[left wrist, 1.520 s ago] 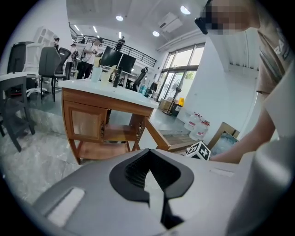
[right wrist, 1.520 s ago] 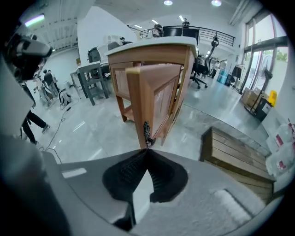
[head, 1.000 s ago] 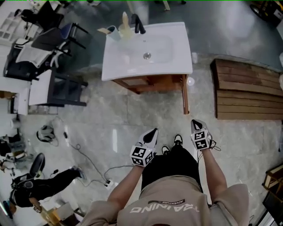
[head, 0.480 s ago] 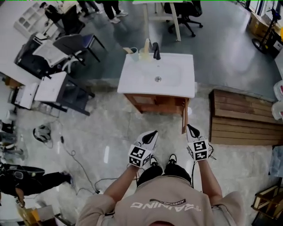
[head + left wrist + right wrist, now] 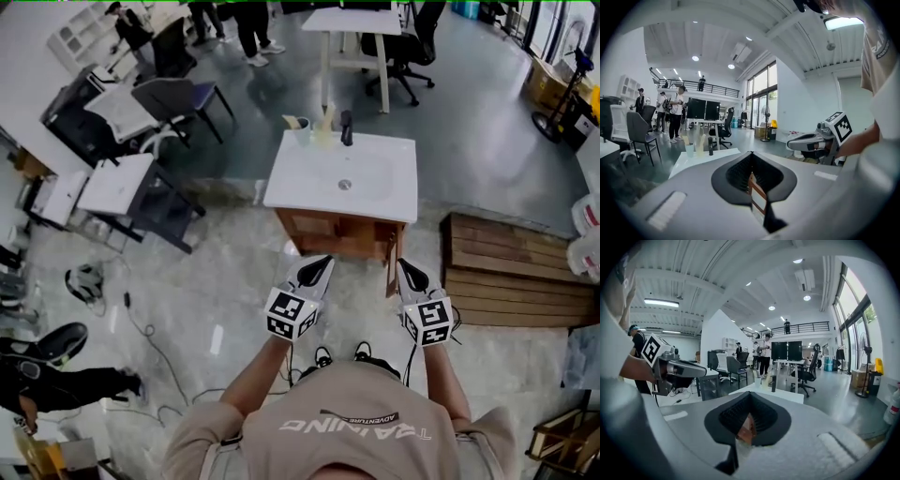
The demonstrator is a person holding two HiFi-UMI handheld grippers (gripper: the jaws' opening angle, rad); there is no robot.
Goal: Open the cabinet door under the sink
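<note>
The left claw (image 5: pixel 322 265) and right claw (image 5: pixel 407 270) are sitting shut, empty; a cup (image 5: pixel 300 129) is occupying the sink (image 5: pixel 309 187)'s back-left corner; the cabinet door (image 5: pixel 393 262) is hanging open.

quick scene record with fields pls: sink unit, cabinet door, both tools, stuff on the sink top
sink unit: white basin top on a wooden cabinet
cabinet door: right-side panel, swung out toward the person
left tool: shut, empty, in the air before the cabinet
right tool: shut, empty, beside the door's edge; contact unclear
on sink top: cup, pale bottle, black faucet
nearby: wooden platform on the floor to the right
</note>
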